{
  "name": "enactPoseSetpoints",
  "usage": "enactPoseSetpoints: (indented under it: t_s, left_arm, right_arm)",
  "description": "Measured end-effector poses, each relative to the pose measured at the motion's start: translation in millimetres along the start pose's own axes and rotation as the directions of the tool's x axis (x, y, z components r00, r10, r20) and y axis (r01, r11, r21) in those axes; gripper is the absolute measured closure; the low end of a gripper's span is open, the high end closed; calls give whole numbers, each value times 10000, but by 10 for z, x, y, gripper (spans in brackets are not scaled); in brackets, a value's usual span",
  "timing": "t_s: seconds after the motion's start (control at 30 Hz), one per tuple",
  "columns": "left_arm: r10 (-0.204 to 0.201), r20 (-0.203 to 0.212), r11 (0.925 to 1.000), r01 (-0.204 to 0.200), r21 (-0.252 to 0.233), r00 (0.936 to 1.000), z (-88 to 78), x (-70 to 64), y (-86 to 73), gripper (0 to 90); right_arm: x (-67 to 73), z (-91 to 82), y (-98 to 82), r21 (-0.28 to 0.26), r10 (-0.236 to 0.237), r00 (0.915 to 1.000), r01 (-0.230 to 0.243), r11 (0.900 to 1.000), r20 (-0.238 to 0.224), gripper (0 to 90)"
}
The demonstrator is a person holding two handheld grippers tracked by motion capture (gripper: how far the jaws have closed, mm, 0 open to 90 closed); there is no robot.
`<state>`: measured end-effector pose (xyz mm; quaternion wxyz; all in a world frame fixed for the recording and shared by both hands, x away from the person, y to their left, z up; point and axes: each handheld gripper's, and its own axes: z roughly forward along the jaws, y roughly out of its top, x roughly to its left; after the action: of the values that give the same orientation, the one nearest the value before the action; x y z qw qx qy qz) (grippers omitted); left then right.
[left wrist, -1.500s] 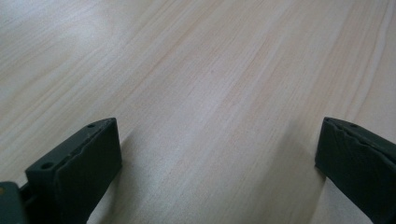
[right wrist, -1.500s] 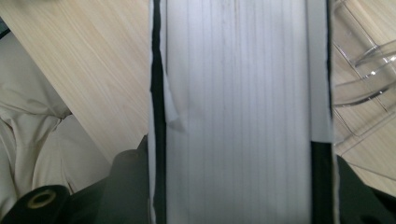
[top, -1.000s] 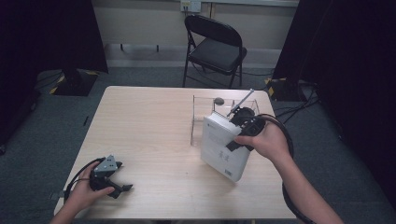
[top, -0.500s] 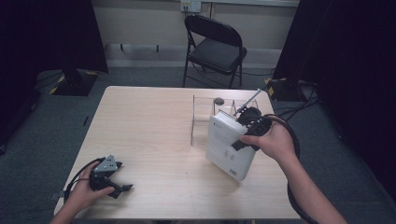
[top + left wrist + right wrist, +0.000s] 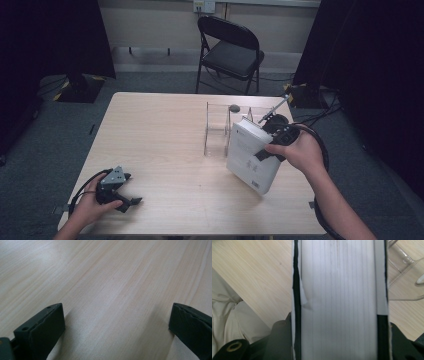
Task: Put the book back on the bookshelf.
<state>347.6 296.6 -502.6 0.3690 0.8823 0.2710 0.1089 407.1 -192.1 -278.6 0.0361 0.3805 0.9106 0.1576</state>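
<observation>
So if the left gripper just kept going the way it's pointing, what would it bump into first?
Probably just the table. The left gripper sits low near the front edge with open jaws, angled at bare wood. The white book and clear rack lie farther off to the side.

One book [image 5: 251, 156], one clear rack [image 5: 220, 129], two grippers, one chair [image 5: 230, 50]

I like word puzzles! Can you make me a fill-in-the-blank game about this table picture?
1. The right gripper is shut on a thick ____ book.
2. The left gripper, near the pale wooden table's front edge, has its jaws ____.
3. Beside the book stands a rack of clear ____.
4. Behind the table stands a black folding ____.

Missing words: white; open; plastic; chair
</observation>
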Motion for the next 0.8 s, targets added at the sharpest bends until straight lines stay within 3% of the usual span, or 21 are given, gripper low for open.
enactPoseSetpoints:
  t_s: [0.8]
  left_arm:
    - [-1,7,10000,1,-11,10000,1,0,0,0]
  right_arm:
    - [-191,-61,-188,163,775,9967,-779,9968,255,522]
